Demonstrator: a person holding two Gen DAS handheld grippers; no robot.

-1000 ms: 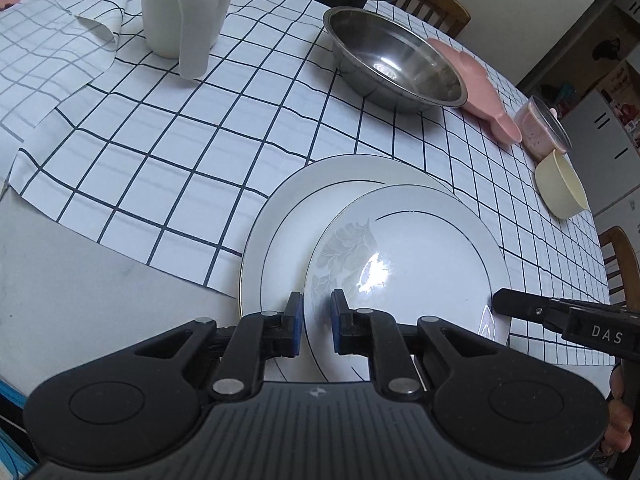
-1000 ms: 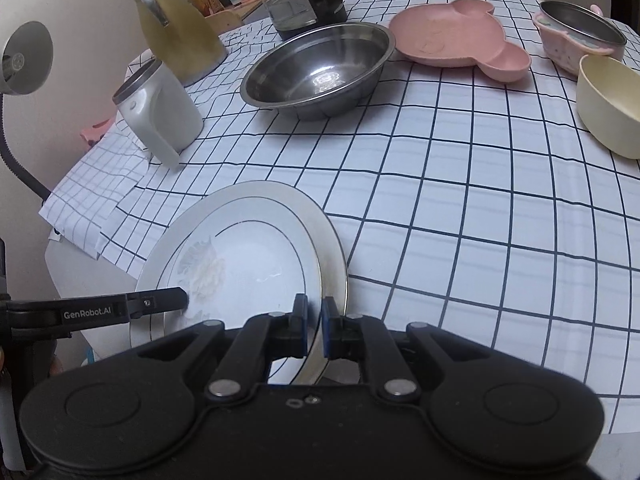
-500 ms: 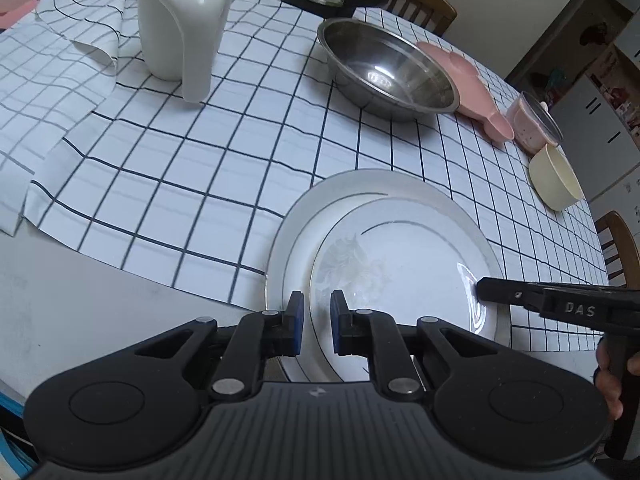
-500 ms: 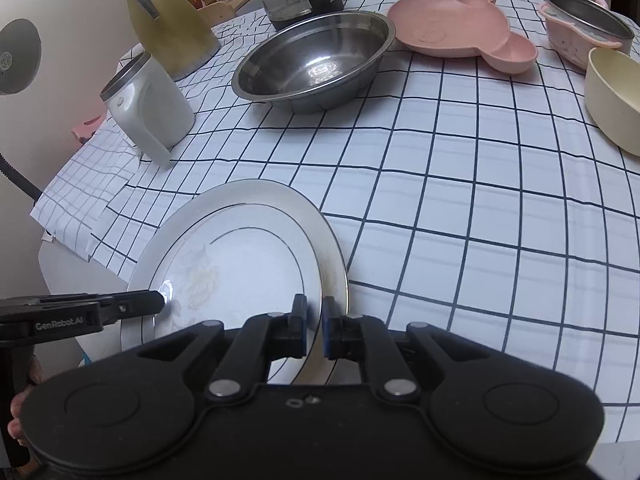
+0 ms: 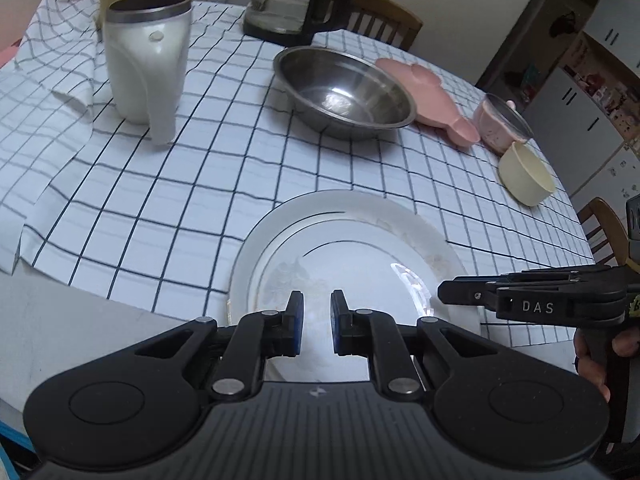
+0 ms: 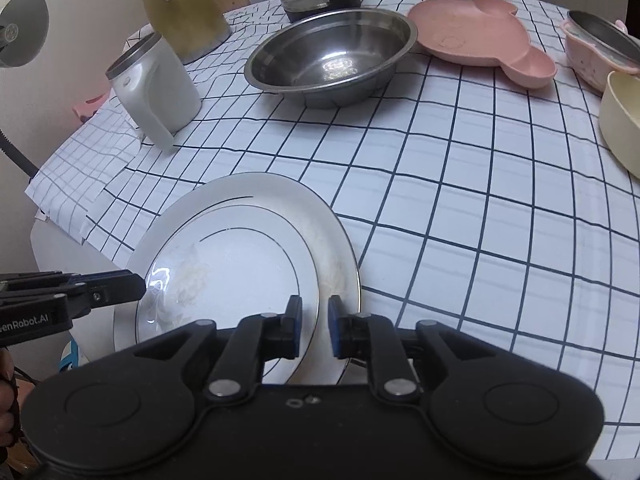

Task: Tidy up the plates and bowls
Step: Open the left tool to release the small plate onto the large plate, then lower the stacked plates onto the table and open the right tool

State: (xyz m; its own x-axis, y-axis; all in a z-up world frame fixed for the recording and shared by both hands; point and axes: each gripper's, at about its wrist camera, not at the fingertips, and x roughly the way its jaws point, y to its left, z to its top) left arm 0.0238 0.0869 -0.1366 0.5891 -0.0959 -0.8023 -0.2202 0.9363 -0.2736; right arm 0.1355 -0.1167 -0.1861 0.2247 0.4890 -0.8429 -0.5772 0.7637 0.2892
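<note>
A small white plate lies nested in a larger white plate at the table's near edge; the left wrist view shows the same small plate and large plate. My right gripper is at the small plate's right rim. Its jaws are opening: the rim runs between them and the pads stand off it. My left gripper hovers over the small plate's left side, shut to a narrow gap with nothing pinched. The right wrist view has its tip at the left rim.
Farther back stand a steel bowl, a pink divided plate, a pink lidded bowl and a cream bowl. A white mug, a yellow kettle and a glass jug crowd the left and back. The checked cloth lies bare between them.
The small plate has slid left from its offset, tilted place and now sits centred in the large plate. The right jaws have parted from its rim. The left gripper has risen a little.
</note>
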